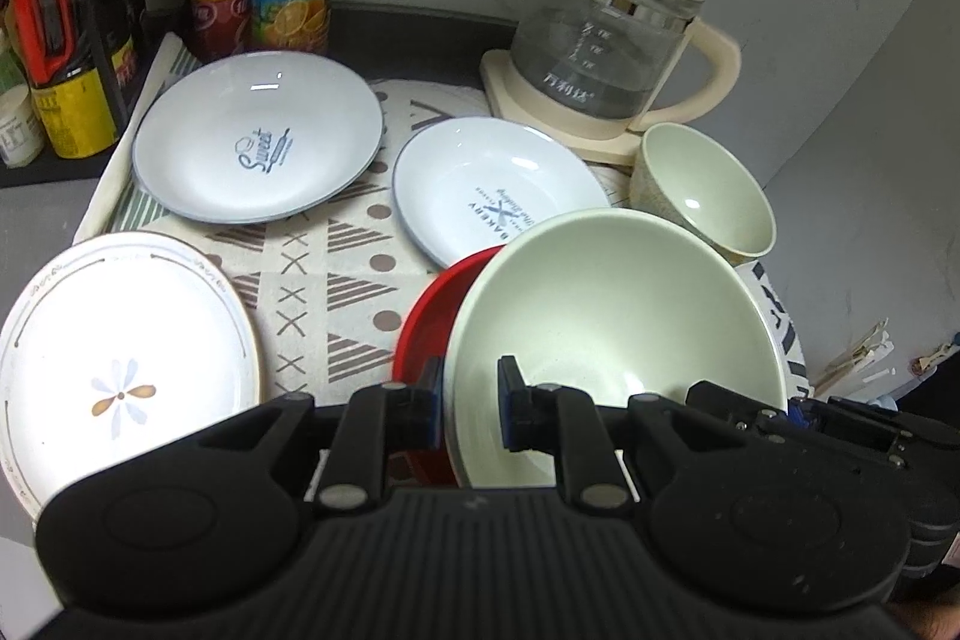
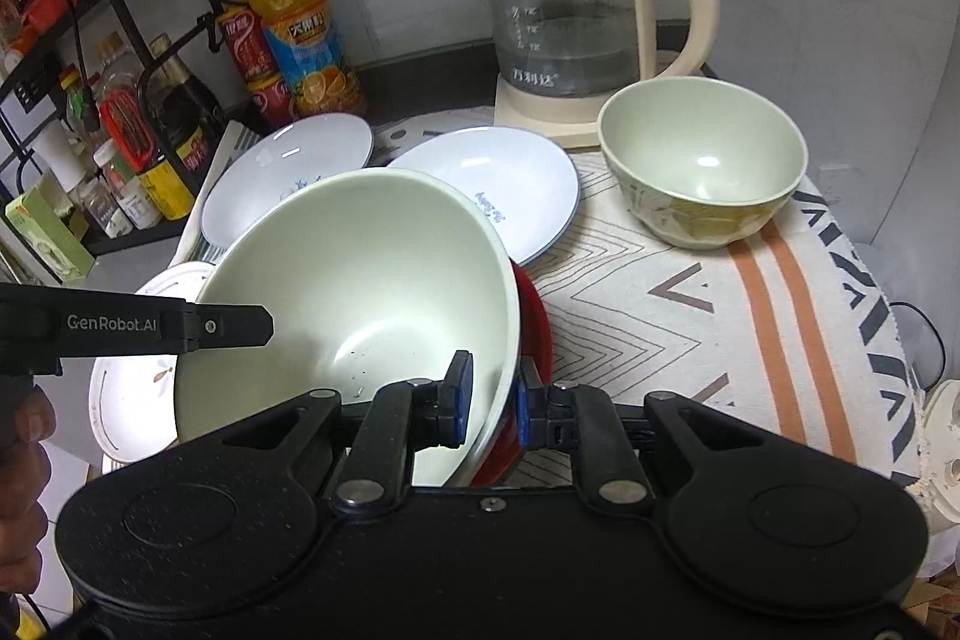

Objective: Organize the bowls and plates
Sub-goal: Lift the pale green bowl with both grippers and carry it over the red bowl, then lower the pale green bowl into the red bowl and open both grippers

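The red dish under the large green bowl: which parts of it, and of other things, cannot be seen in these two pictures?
- Red dish: both views show only a rim strip; the large green bowl covers the rest, so its shape is unclear.
- Flower plate: left wrist view, near edge hidden by the left tongs.
- Bakery plate: right wrist view, lettering half covered by the bowl.

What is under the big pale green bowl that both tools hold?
A red bowl sits directly under the big green bowl; only its rim shows at one side. The rest, and whatever lies beneath it, is covered.
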Demonstrator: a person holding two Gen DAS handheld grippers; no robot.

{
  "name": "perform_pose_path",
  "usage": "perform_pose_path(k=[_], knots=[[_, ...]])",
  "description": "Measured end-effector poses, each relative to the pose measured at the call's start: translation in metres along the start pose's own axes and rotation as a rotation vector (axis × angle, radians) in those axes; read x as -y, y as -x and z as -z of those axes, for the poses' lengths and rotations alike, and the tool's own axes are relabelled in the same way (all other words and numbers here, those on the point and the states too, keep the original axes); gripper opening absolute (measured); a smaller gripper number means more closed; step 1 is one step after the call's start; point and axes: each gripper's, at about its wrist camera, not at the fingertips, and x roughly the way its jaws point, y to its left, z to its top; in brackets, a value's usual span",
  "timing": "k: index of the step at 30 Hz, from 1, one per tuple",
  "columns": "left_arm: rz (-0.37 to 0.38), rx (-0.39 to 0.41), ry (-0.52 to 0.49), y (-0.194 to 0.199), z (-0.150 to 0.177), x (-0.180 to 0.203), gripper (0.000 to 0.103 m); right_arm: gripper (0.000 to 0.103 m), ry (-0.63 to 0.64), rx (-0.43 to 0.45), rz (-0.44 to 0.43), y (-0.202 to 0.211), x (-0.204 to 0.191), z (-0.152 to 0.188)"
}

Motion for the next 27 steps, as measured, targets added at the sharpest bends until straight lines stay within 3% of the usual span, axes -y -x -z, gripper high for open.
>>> perform_pose_path(k=[15, 20, 22, 26, 27], knots=[[-0.006, -0.051, -0.031, -0.032, -0.01, -0.003, 0.02, 0.023, 0.029, -0.054, 0.013, -0.029, -0.001, -0.006], [-0.007, -0.069, -0.04, -0.032, -0.012, 0.002, 0.032, 0.025, 0.029, -0.059, 0.006, -0.027, -0.001, -0.006], [0.002, -0.07, -0.044, -0.029, -0.011, 0.004, 0.042, 0.027, 0.035, -0.061, 0.007, -0.026, -0.003, -0.005], [-0.003, -0.059, -0.047, -0.023, -0.01, 0.009, 0.051, 0.032, 0.033, -0.046, -0.002, -0.019, -0.004, -0.004], [-0.015, -0.041, -0.053, -0.019, -0.01, 0.01, 0.057, 0.038, 0.037, -0.031, -0.001, -0.016, -0.004, -0.004]])
